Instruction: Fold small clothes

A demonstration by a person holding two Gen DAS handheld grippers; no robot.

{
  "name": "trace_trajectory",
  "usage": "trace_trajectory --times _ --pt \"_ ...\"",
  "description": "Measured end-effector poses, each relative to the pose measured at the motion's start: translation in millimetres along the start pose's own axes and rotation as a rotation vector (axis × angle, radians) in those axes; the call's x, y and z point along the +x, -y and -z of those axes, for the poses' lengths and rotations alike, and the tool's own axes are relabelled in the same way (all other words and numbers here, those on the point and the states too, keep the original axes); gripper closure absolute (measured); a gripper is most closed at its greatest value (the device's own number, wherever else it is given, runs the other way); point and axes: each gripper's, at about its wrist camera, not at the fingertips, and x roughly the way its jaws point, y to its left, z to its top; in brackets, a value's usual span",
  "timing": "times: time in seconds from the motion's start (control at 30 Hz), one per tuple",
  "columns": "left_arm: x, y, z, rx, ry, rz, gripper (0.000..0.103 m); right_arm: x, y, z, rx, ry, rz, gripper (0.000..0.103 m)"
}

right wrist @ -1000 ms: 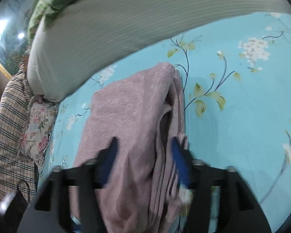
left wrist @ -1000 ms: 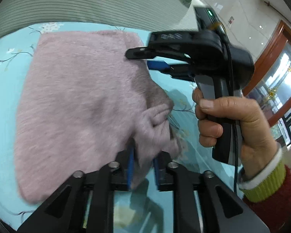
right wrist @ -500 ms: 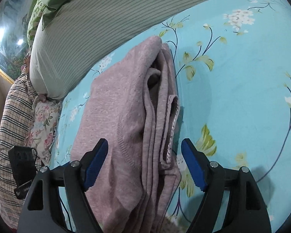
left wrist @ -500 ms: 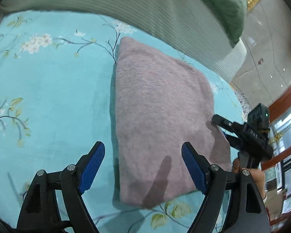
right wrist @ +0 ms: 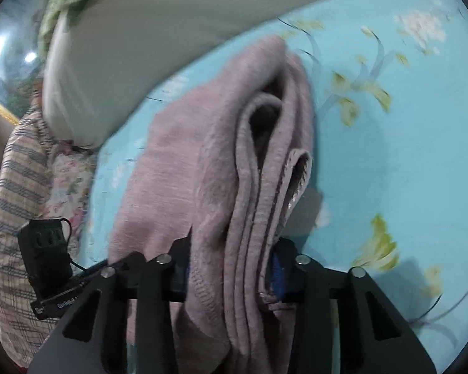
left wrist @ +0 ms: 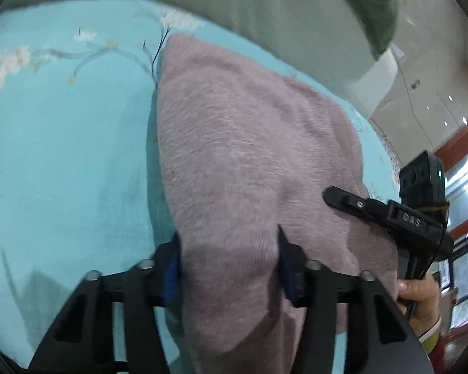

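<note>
A folded mauve knit sweater (left wrist: 249,143) lies on a turquoise floral bedsheet (left wrist: 62,155). My left gripper (left wrist: 231,268) is at the sweater's near end. Its jaws are closing, and the blue pads press a bulging fold of cloth between them. In the right wrist view the sweater (right wrist: 171,162) shows its stacked, layered edge. My right gripper (right wrist: 231,269) is closing too, with several layers bunched between its pads. The cloth hides most of each pad.
A striped grey-green pillow (left wrist: 265,6) borders the far side of the bed. A plaid cloth (right wrist: 12,202) and a floral one (right wrist: 68,180) lie at the left. A person's hand (left wrist: 418,293) holds the right tool at the sweater's right edge. Open sheet (right wrist: 405,171) spreads to the right.
A second ago my left gripper held a bunched corner; it let go and shifted along the sweater. Both grippers, wide open half a second ago, have since closed on the near edge.
</note>
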Motion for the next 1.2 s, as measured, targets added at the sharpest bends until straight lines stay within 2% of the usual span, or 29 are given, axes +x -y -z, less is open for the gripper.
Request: trace_trajectory --times 0.17,0.3,0.33,0.47,0.53,0.57,0.63,0.7,0.83,0.87,0.93,1.0,1.07,1.13,1.2 --pt "-64 0 22 0.047 0.101 -0.015 0.063 16 -51 15 -0.104 -0.023 -0.053 0.067" --pt "-118 -15 44 0.027 0.175 -0.045 0.067 37 -93 35 -0.19 -0.044 -0.11 0.068" --pt "-135 -22 53 0.024 0.198 -0.071 0.068 43 -103 41 -0.211 -0.052 -0.122 0.068" --pt "-183 -37 84 0.023 0.245 -0.141 0.082 61 -117 61 -0.227 -0.08 -0.145 0.068" --pt "-202 -48 105 0.001 0.255 -0.143 0.095 63 -109 68 -0.189 -0.087 -0.153 0.068" --pt "-203 -48 109 -0.004 0.255 -0.138 0.1 63 -104 70 -0.167 -0.09 -0.157 0.068" --pt "-203 -55 123 -0.011 0.251 -0.131 0.101 64 -95 72 -0.139 -0.096 -0.125 0.068" --pt "-194 -68 130 -0.048 0.208 -0.162 0.101 63 -89 74 -0.126 -0.105 -0.112 0.068" --pt "-186 -84 131 -0.129 0.177 -0.114 0.101 62 -84 74 -0.112 -0.118 -0.107 0.063" --pt "-186 -85 129 -0.133 0.177 -0.103 0.1 63 -85 74 -0.109 -0.118 -0.103 0.062" --pt "-182 -84 125 -0.123 0.174 -0.096 0.086 63 -85 74 -0.111 -0.12 -0.093 0.059" --pt "-178 -85 116 -0.118 0.169 -0.107 0.05 63 -84 74 -0.113 -0.122 -0.089 0.058" --pt "-176 -89 106 -0.132 0.171 -0.12 0.042 63 -81 73 -0.106 -0.122 -0.088 0.056" --pt "-170 -97 97 -0.162 0.159 -0.094 0.039 66 -80 72 -0.102 -0.129 -0.087 0.054" --pt "-158 -102 87 -0.177 0.13 -0.079 0.031 69 -77 71 -0.097 -0.134 -0.082 0.054"
